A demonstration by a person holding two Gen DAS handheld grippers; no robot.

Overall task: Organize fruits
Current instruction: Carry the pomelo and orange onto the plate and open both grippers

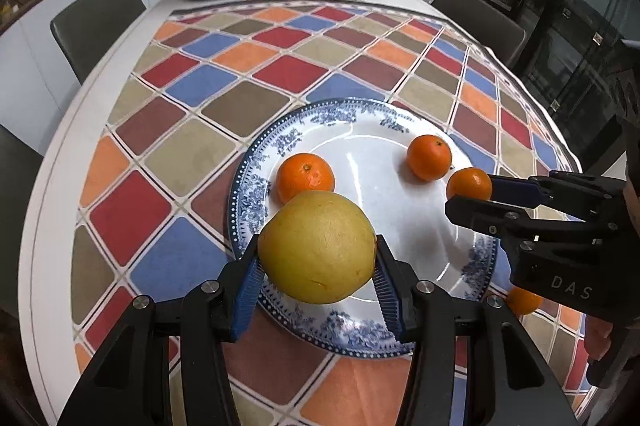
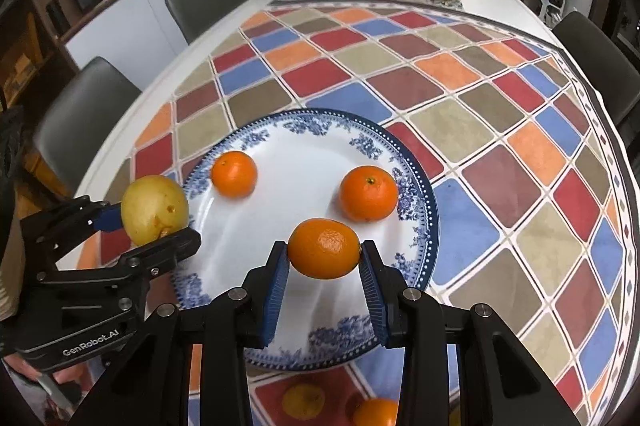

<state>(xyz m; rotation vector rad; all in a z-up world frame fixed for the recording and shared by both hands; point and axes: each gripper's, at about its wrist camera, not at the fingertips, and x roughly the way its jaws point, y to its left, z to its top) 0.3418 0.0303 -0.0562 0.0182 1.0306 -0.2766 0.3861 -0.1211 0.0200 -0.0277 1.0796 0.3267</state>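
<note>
Left-wrist view shows my left claw (image 1: 318, 258) pinching a big round yellow fruit (image 1: 317, 246) above the blue-patterned white plate (image 1: 360, 340), my right claw (image 2: 324, 258) pinching a small orange mandarin (image 2: 324, 248) there too; two mandarins already plated, two fruits waiting on the bench.

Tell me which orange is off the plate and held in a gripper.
The orange pinched between the right gripper's blue pads, hanging over the plate's near side. The other two oranges rest on the plate, ungripped.
</note>
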